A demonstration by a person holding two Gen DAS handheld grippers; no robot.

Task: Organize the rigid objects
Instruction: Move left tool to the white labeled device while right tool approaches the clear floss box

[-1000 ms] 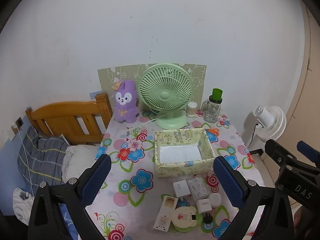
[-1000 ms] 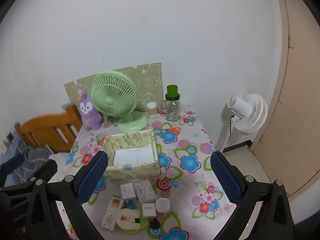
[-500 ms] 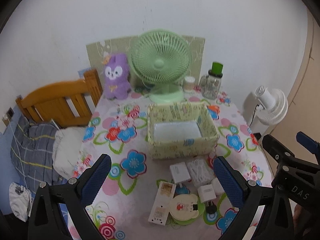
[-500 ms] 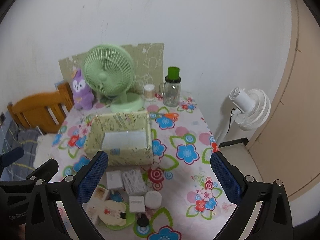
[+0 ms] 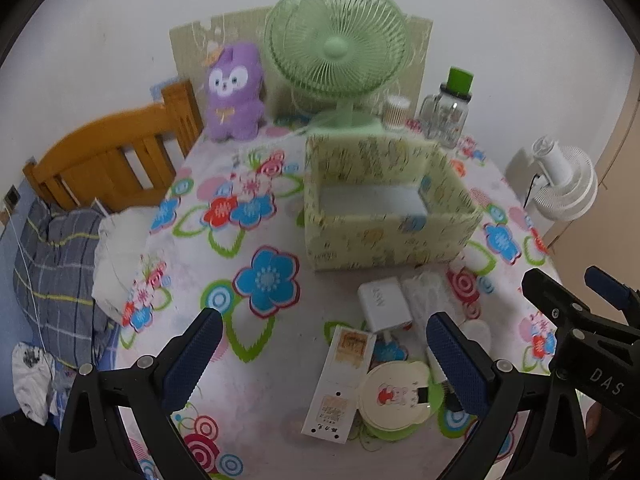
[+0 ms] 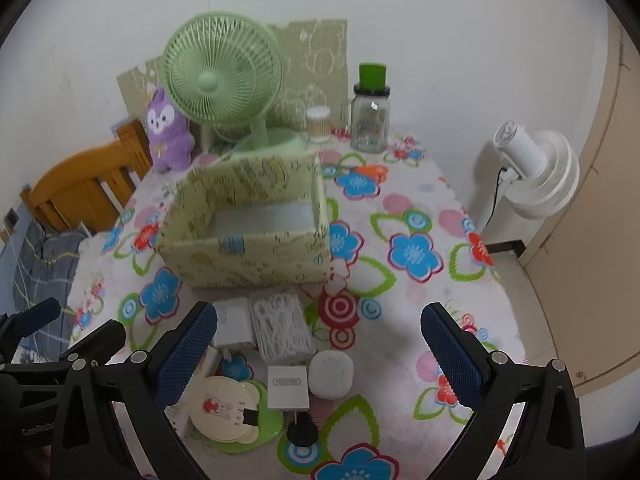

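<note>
A pale green patterned box (image 5: 384, 208) (image 6: 256, 220) stands open-topped in the middle of the floral table. In front of it lies a cluster of small items: a white charger (image 5: 382, 302) (image 6: 234, 322), a clear case of white cable (image 6: 282, 328), a square white adapter (image 6: 289, 387), a rounded white case (image 6: 331, 374), a long white card box (image 5: 340, 380), a round cream bear item (image 5: 396, 396) (image 6: 222, 408) and a black plug (image 6: 302, 430). My left gripper (image 5: 320, 356) hovers open above the card box. My right gripper (image 6: 320, 354) hovers open over the adapter and case.
A green desk fan (image 5: 340, 48), a purple plush (image 5: 234, 92), a small jar (image 6: 319, 124) and a green-lidded glass jar (image 6: 370, 116) line the back. A wooden bed frame (image 5: 108, 160) with bedding sits left; a white floor fan (image 6: 532, 176) stands right.
Both grippers have moved forward and down toward the table, so the box and the small items look bigger and closer. Both stay open and empty.
</note>
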